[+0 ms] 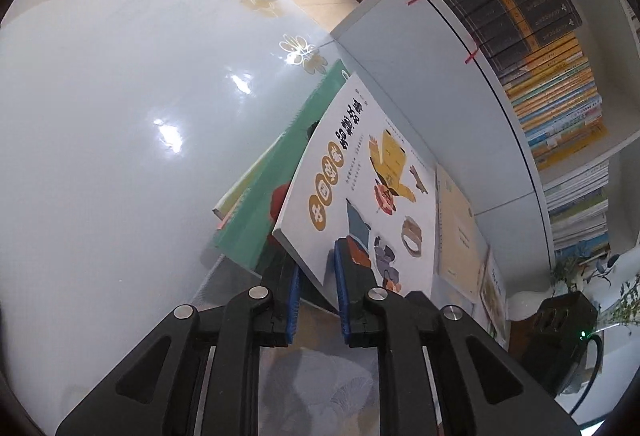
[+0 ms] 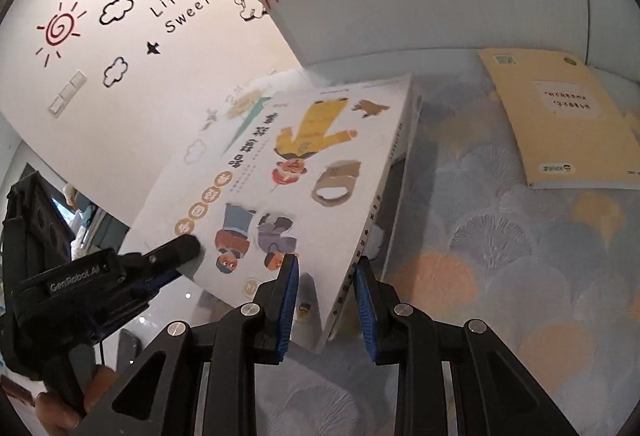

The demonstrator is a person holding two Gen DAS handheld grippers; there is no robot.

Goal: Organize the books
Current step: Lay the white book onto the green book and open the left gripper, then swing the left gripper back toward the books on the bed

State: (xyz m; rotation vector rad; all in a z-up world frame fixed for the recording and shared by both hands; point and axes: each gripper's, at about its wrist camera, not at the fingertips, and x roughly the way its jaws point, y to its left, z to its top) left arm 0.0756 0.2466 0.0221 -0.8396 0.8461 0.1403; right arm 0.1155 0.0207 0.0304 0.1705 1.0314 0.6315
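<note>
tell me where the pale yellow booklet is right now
The pale yellow booklet lies flat on the patterned cloth, at the upper right of the right wrist view, right of the white picture book and just below the white bookshelf.

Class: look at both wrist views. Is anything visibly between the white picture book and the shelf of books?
Nothing visible. The white picture book, gripped by the left gripper and the right gripper, has only the blank cabinet side between it and the shelf of books.
</note>
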